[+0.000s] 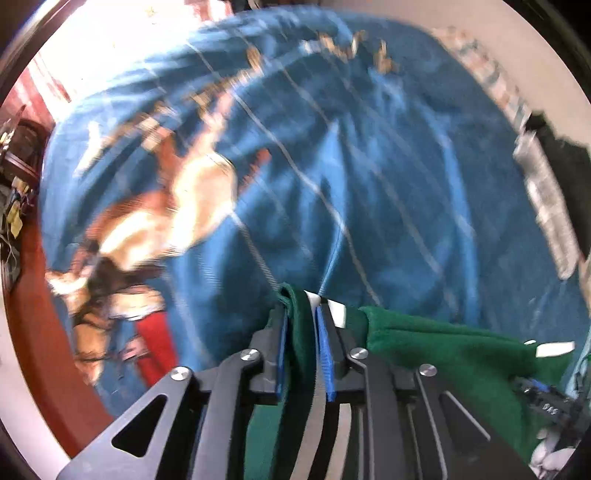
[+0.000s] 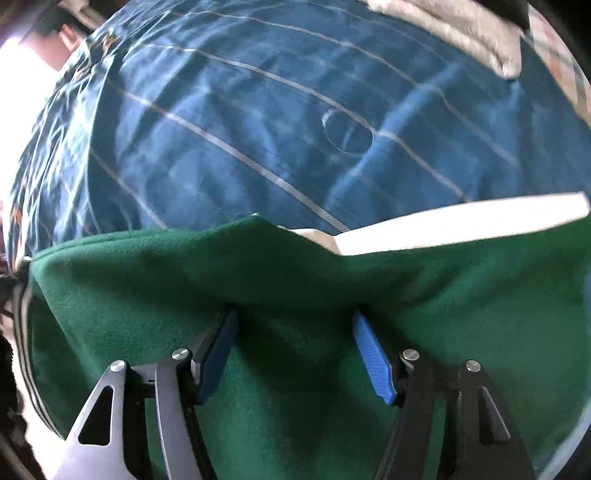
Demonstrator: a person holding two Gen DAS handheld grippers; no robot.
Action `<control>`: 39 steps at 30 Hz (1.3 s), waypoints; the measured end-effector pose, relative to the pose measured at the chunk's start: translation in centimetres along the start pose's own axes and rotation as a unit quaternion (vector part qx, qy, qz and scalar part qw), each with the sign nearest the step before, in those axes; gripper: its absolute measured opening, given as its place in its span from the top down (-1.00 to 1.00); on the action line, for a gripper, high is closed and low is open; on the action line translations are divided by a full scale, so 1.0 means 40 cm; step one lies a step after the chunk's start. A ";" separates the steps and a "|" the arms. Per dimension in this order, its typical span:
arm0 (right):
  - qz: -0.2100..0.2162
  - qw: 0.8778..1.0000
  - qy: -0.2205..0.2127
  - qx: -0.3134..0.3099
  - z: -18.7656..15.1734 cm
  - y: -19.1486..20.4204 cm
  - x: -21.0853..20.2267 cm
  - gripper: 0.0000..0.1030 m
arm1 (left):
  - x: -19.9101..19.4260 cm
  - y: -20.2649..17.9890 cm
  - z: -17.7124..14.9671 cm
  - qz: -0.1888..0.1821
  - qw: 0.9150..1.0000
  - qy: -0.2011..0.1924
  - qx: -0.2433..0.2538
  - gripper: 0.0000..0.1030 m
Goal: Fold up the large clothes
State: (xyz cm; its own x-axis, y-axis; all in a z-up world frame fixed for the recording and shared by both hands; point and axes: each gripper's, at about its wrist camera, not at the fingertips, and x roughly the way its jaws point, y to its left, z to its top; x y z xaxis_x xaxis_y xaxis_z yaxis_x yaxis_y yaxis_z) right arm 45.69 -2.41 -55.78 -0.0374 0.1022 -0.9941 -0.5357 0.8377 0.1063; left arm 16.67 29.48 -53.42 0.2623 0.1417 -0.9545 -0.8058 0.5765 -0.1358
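A blue bed cover with thin pale stripes fills both views; in the left wrist view it carries a blurred brown and cream printed figure. The green fleece garment hangs in front of the cover, raised off it, with a white band along its upper edge. My left hand-held gripper is closed narrow on a bunched fold of the garment, the cloth pinched between the blue pads. My right hand-held gripper stands wide, its two blue pads well apart, with the green cloth draped over the fingertips and lying between them. A pale cloth lies at the far edge of the bed.
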 end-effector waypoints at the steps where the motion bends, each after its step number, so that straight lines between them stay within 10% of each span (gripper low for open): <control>1: 0.033 0.999 -0.005 0.008 -0.013 -0.007 -0.023 -0.30 | -0.030 0.011 -0.006 -0.001 1.000 -0.010 -0.007 0.58; 3: 0.085 0.996 -0.007 0.028 -0.042 -0.022 -0.057 -0.30 | -0.115 0.054 -0.038 -0.018 0.999 -0.034 -0.036 -0.28; 5: 0.115 0.992 -0.014 0.044 -0.094 -0.046 -0.101 -0.30 | -0.175 0.096 -0.085 -0.027 0.996 -0.045 -0.074 -0.69; 11: 0.117 0.989 -0.004 0.090 -0.250 -0.123 -0.131 -0.30 | -0.223 0.169 -0.363 -0.047 0.983 0.004 -0.176 -0.69; 19: 0.141 0.978 0.034 0.148 -0.303 -0.166 -0.024 -0.30 | -0.063 0.140 -0.576 -0.160 0.930 0.058 -0.327 -0.69; 24: 0.144 0.977 0.036 0.153 -0.292 -0.163 -0.005 -0.30 | -0.078 0.078 -0.494 -0.091 0.949 -0.010 -0.302 0.41; 27: 0.149 0.978 0.036 0.145 -0.293 -0.161 -0.014 -0.30 | -0.140 0.044 -0.434 -0.095 0.960 -0.053 -0.257 0.67; 35: 0.209 0.965 0.045 0.155 -0.304 -0.147 -0.029 -0.30 | -0.043 0.119 -0.286 -0.182 0.948 -0.073 -0.249 0.64; 39: 0.223 0.958 0.042 0.173 -0.318 -0.163 -0.028 -0.30 | 0.057 0.148 -0.278 -0.246 0.930 -0.036 -0.271 -0.23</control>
State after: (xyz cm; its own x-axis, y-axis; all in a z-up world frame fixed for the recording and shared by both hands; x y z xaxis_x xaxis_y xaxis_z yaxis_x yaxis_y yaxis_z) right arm 38.50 -14.80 -55.66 -0.2727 0.4598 -0.8451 -0.1393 0.8503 0.5075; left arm 6.60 24.27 -59.37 0.6895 0.0325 -0.7236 -0.7226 0.0990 -0.6841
